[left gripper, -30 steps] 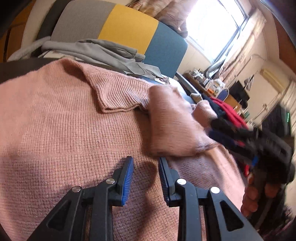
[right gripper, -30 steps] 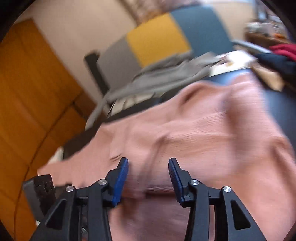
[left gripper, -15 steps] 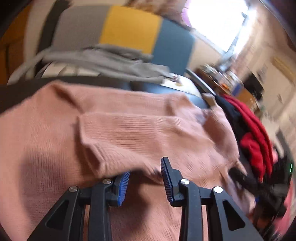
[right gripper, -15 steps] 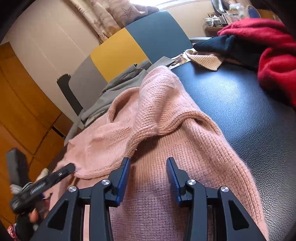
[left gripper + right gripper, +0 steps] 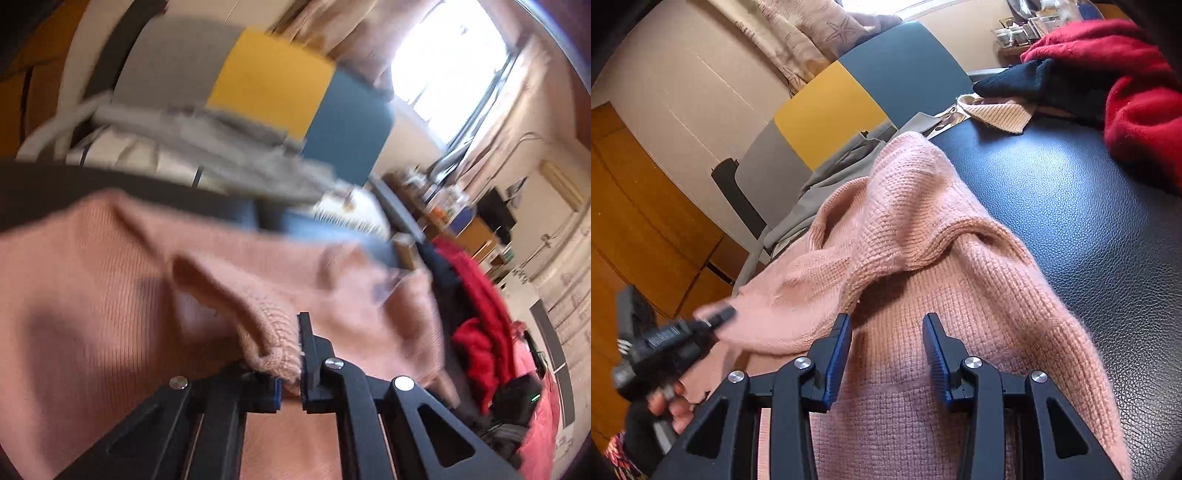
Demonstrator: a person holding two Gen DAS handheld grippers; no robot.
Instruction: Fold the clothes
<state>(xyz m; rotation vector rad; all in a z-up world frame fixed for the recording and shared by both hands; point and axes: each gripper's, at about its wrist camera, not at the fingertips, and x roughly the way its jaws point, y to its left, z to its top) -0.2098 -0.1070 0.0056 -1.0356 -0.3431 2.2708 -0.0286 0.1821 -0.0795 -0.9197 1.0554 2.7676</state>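
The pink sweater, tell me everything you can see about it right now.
The pink sweater is a chunky, slightly fuzzy knit, spread rumpled rather than flat over the dark leather-look surface. One part is folded over the body, leaving a raised ridge across it. The left gripper is shut on a ribbed edge, lifting that part off the rest. The right gripper hovers open above the body without pinching it. A grey garment lies at its far edge; the red clothes lie apart from it.
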